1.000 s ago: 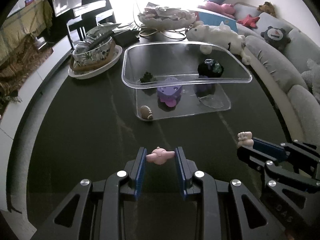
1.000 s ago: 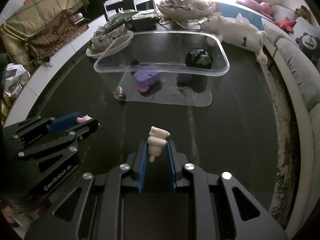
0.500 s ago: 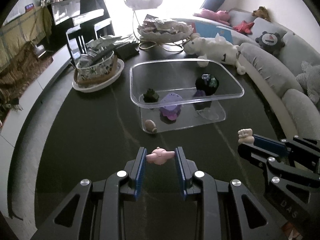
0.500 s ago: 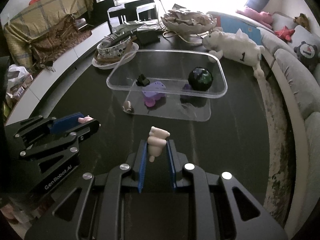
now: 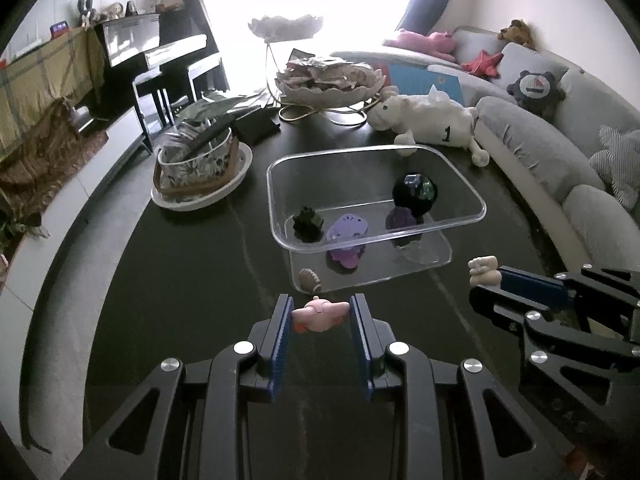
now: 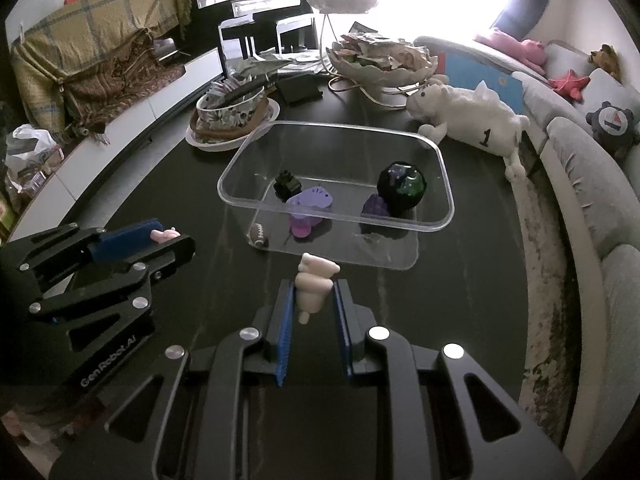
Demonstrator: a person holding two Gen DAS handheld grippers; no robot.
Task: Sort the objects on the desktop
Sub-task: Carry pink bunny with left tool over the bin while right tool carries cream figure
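Note:
My left gripper point(image 5: 320, 314) is shut on a small pink toy point(image 5: 319, 314), held above the dark table short of the clear plastic bin point(image 5: 460, 222). My right gripper point(image 6: 314, 294) is shut on a cream foot-shaped toy point(image 6: 314, 280), also short of the bin point(image 6: 248, 204). Each gripper shows in the other's view, the right one point(image 5: 486, 280) and the left one point(image 6: 170, 238). In the bin lie a dark ball point(image 5: 415, 192), a purple toy point(image 5: 347, 230), a dark green toy point(image 5: 307, 220) and a small football point(image 5: 310, 279).
A floral basket on a white plate point(image 5: 200, 164) stands left of the bin. A white plush animal point(image 5: 428, 118) and a tiered dish stand point(image 5: 328, 84) lie behind it. A grey sofa point(image 5: 560, 152) curves along the right.
Both grippers have risen and pulled back from the bin, each still holding its toy. The bin now looks smaller and farther away.

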